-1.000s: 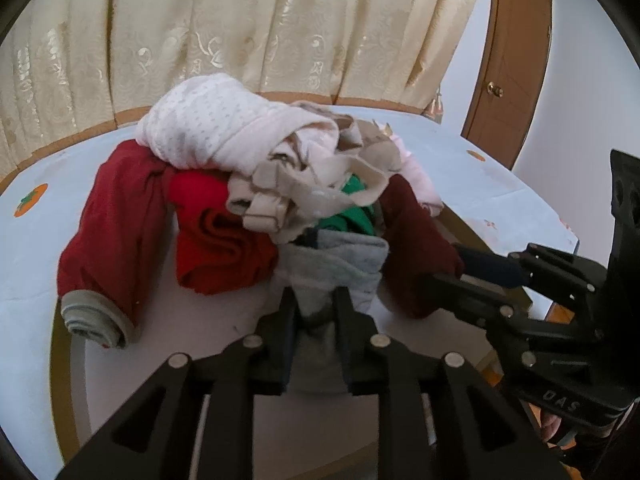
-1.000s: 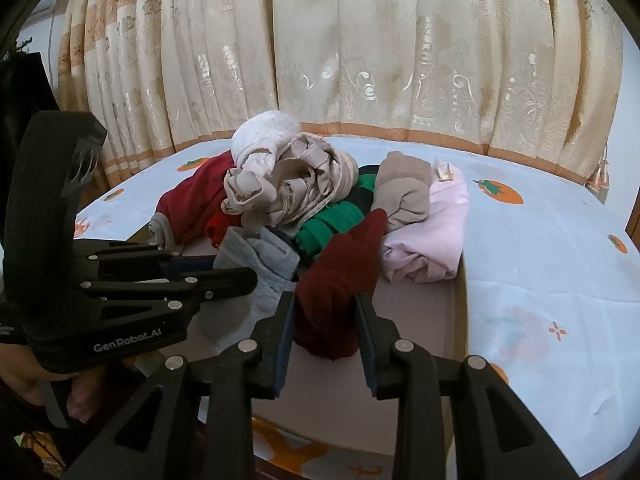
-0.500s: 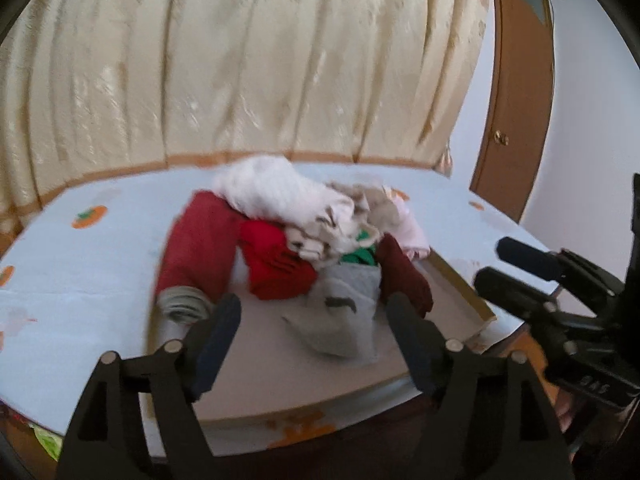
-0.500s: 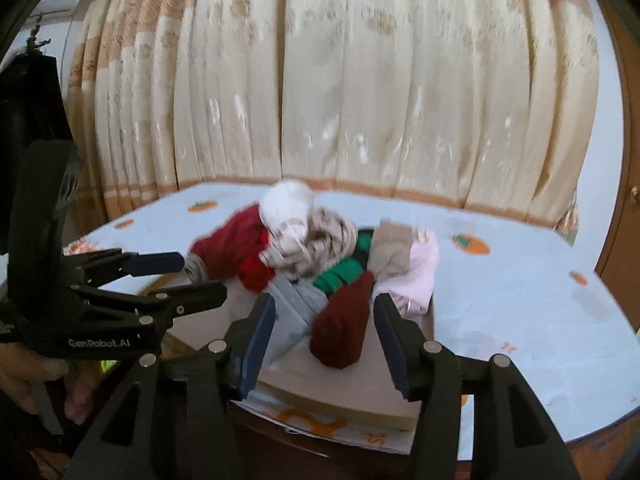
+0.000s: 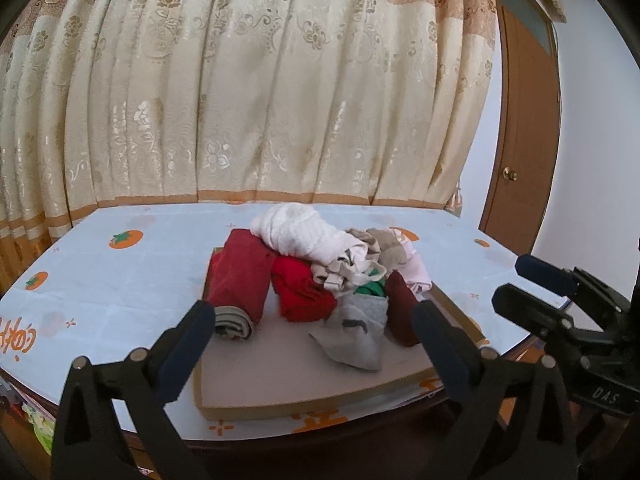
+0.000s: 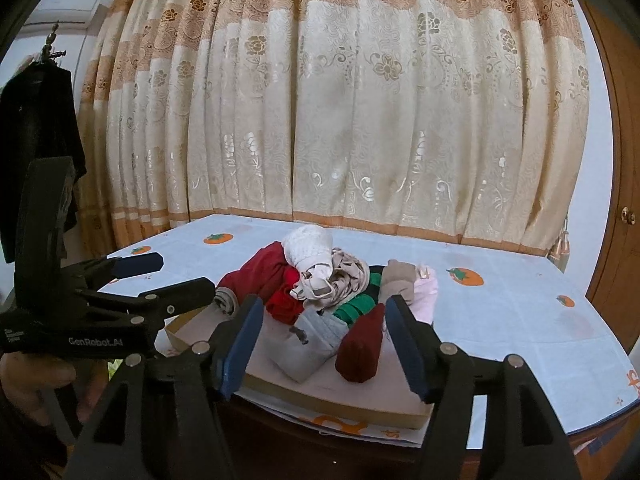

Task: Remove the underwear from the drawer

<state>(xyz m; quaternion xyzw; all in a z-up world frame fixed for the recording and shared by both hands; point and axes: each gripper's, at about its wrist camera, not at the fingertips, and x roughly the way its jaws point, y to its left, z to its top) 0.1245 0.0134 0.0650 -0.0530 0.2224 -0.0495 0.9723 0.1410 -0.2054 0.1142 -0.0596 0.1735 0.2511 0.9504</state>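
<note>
Both tools are built of matte black plastic. The left claw [image 5: 310, 334] is formed of two angular fingers with dark blue pads, fastened by round silver screws. The right claw [image 6: 322, 340] is made alike, its pads [image 6: 404, 344] a brighter blue. White lettering "GenRobot.AI" is printed on the left body, and "DAS" is seen on the right body.

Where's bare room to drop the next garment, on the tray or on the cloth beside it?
Free: the tray's near strip in front of the grey piece; the tablecloth left of the tray, out to the orange prints; and the tablecloth right of the pink piece. Crowded: the tray's far half, where the clothes pile sits.
</note>
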